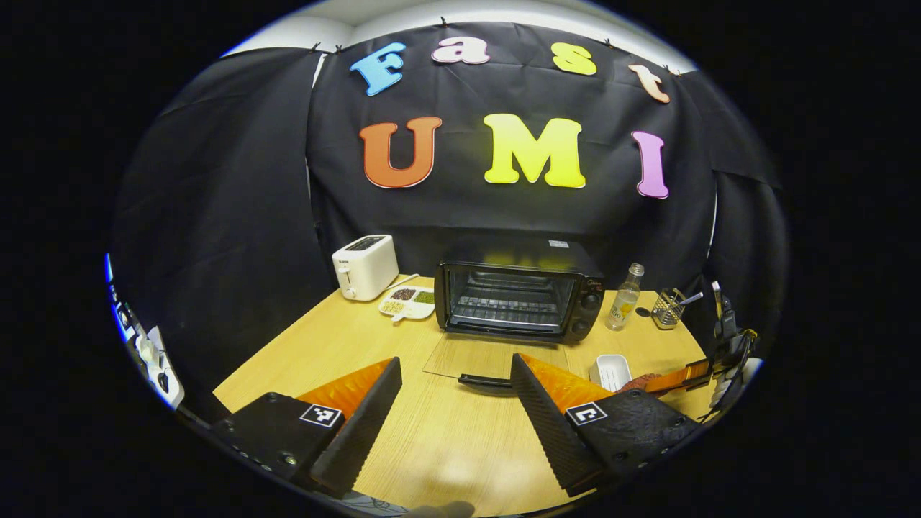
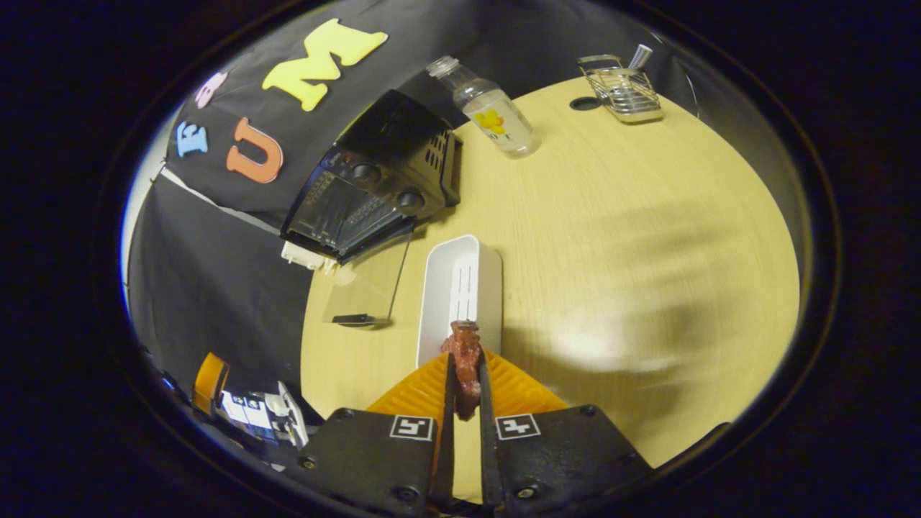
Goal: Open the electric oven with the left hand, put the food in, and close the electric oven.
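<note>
- The right claw point(image 2: 466, 374) is pressed together on the food point(image 2: 465, 360), a reddish-brown piece pinched between both fingers with its tip poking out past them; its long axis runs along the fingers.
- From that claw the oven point(image 2: 374, 194) lies ahead and to the left, well apart, with the white tray point(image 2: 460, 284) just ahead of and below the food. The mouth faces off to the left of the claw's line, so the judgement is that the food must swing left and turn before it can go in.
- The oven's glass door point(image 1: 489, 356) lies flat on the bench point(image 1: 432, 439), open, its dark handle point(image 1: 483, 380) nearest the left claw point(image 1: 453, 403).
- The left claw is spread wide and holds nothing; the oven point(image 1: 519, 295) is straight ahead of it and its rack is in plain sight. This claw is the nearer one to the handle, which suits closing later.
- In the left gripper view the right claw point(image 1: 651, 383) shows at the right, beside the tray point(image 1: 610, 370), off to the right of the door.
- Hard to tell: the food's full shape, as the fingers cover most of it; whether it hangs above the tray or touches it; the oven's depth, dark behind the rack.
</note>
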Motion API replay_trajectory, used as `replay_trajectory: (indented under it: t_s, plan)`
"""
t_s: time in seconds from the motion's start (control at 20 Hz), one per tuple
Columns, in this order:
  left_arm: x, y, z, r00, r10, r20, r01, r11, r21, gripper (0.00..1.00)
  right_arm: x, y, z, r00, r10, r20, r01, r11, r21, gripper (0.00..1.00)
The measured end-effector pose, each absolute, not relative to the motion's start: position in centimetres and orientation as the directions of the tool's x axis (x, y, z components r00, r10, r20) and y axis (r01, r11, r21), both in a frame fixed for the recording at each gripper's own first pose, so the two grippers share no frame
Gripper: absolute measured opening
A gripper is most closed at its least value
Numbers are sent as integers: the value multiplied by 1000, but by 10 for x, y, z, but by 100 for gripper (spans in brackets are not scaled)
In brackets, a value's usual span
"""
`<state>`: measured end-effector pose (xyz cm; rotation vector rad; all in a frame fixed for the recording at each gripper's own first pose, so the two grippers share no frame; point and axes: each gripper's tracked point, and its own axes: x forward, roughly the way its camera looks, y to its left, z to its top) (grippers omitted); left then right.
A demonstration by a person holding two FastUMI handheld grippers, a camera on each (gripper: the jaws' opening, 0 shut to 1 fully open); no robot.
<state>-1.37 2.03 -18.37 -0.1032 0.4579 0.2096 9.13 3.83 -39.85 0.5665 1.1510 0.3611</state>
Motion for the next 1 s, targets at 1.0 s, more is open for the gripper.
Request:
replay_trajectory:
  t_s: [1.0]
  plan:
    - [-25,105,-133,913,55,-405,-44,998,38,96,236,244,-337,806,398,-439,131,603,787,16]
